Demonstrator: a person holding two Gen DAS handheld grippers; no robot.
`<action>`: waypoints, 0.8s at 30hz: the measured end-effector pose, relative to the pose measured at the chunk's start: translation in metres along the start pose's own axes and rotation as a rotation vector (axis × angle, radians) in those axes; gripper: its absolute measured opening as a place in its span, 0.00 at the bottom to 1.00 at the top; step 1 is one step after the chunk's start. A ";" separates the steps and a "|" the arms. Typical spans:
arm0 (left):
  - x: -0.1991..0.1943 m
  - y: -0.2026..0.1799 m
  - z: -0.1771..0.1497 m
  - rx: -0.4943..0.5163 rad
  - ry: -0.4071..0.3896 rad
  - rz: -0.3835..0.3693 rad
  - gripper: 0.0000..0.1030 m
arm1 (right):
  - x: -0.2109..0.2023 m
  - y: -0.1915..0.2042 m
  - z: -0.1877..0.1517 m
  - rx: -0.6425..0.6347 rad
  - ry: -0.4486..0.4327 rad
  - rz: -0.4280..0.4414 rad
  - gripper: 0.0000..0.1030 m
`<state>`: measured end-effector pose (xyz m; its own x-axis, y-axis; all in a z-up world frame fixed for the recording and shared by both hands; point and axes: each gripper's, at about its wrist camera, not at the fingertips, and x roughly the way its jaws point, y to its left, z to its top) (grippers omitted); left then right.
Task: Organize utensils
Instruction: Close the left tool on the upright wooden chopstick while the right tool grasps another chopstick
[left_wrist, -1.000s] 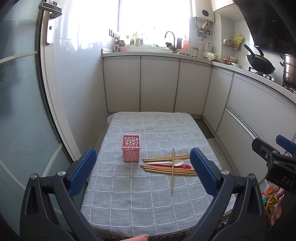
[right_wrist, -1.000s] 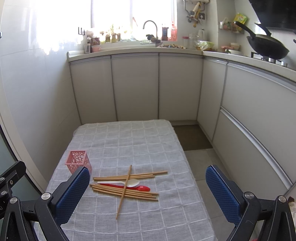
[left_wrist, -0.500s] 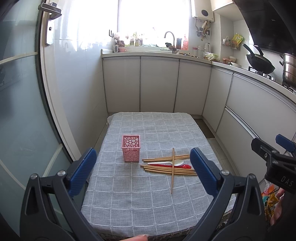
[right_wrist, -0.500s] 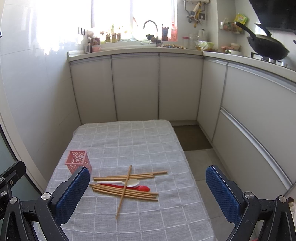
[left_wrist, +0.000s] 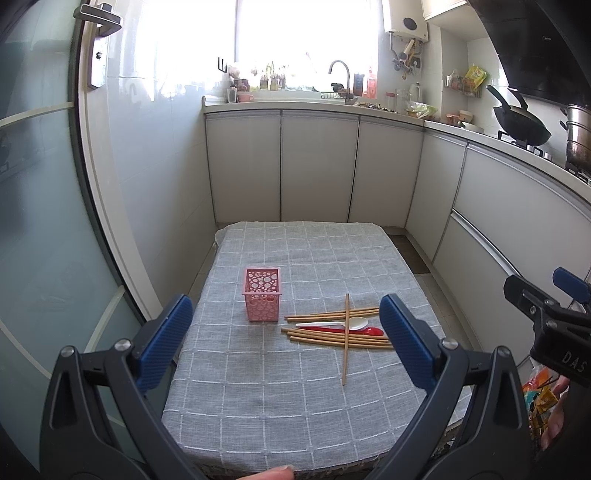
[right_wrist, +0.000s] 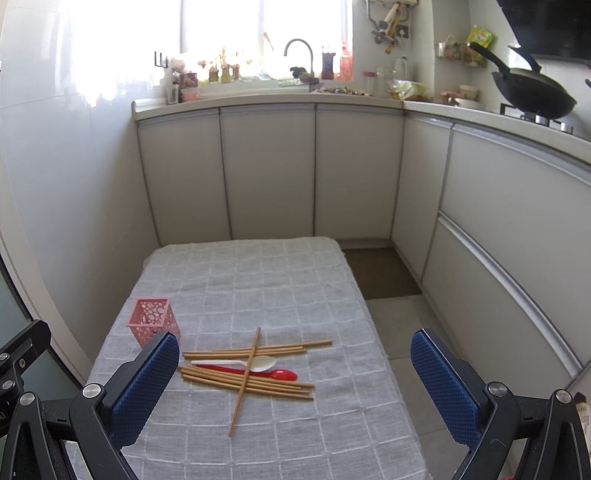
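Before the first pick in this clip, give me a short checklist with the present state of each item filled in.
1. Left hand-held gripper open with nothing between the fingers: ok.
2. Right hand-held gripper open with nothing between the fingers: ok.
3. Pink holder upright on the tablecloth, apart from the pile: ok.
4. Holder holds nothing yet: cannot tell, its floor is not fully visible.
5. Crossing chopstick lies on top of the other chopsticks, so it is free to lift first: ok.
6. White spoon and red spoon free to lift: not ok, the crossing chopstick lies over both handles.
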<state>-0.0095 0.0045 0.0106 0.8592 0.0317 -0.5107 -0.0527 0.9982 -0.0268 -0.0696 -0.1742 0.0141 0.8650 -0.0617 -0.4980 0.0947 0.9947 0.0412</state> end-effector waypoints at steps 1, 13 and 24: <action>0.002 -0.001 0.000 -0.001 0.002 -0.002 0.98 | 0.001 -0.001 0.001 0.001 0.000 -0.001 1.00; 0.089 -0.015 0.006 0.010 0.146 -0.078 0.99 | 0.075 -0.014 0.013 0.016 0.149 -0.013 1.00; 0.217 -0.052 -0.003 0.088 0.370 -0.144 0.99 | 0.211 -0.069 0.013 0.205 0.403 -0.020 1.00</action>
<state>0.1782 -0.0408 -0.1012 0.6125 -0.1132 -0.7823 0.1127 0.9921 -0.0554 0.1127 -0.2573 -0.0830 0.6047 -0.0029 -0.7965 0.2401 0.9541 0.1788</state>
